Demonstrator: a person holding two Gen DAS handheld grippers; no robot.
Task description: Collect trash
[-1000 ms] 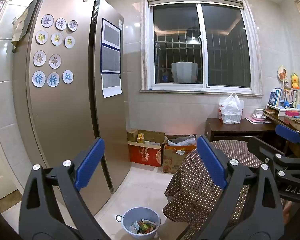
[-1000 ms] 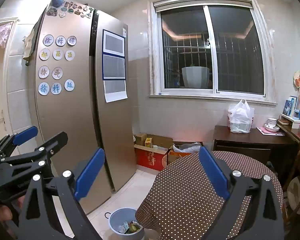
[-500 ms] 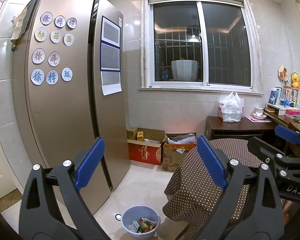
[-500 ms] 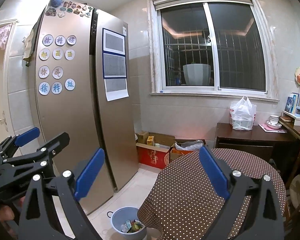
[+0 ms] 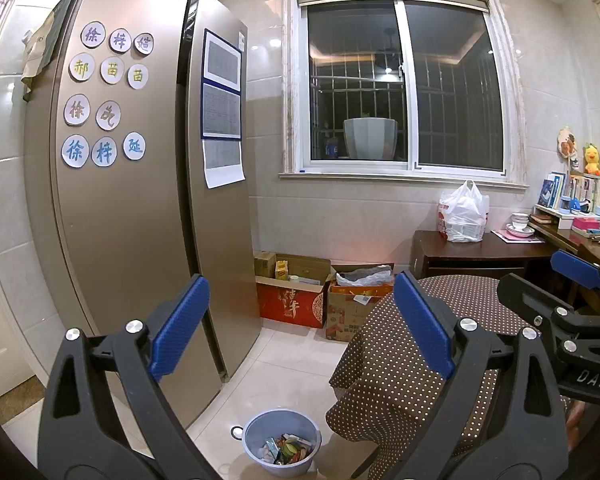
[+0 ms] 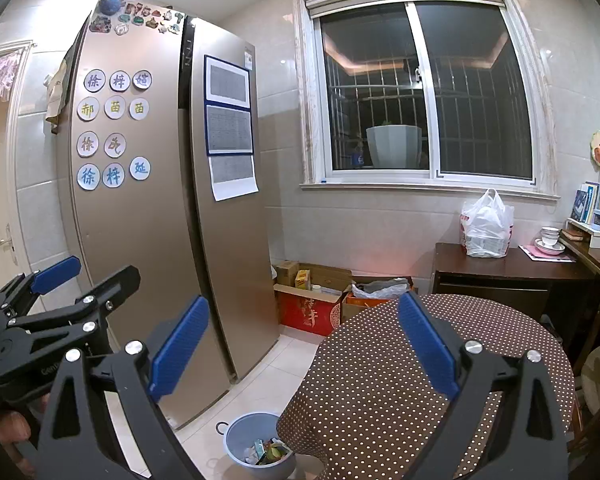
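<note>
Fridge: I see a tall bronze two-door refrigerator at left, round character magnets on its left door, printed sheets on its right door.
Window: sliding window, dark outside, bars behind the glass, a pale planter on the ledge outside.
Floor boxes: red cardboard box against the wall beside the fridge, a second open carton just right of it.
Table: round table with brown polka-dot cloth at lower right.
Desk: dark wooden desk under the window, holding a white plastic bag and stacked bowls.
Shelf: books far right, a yellow duck toy above.
</note>
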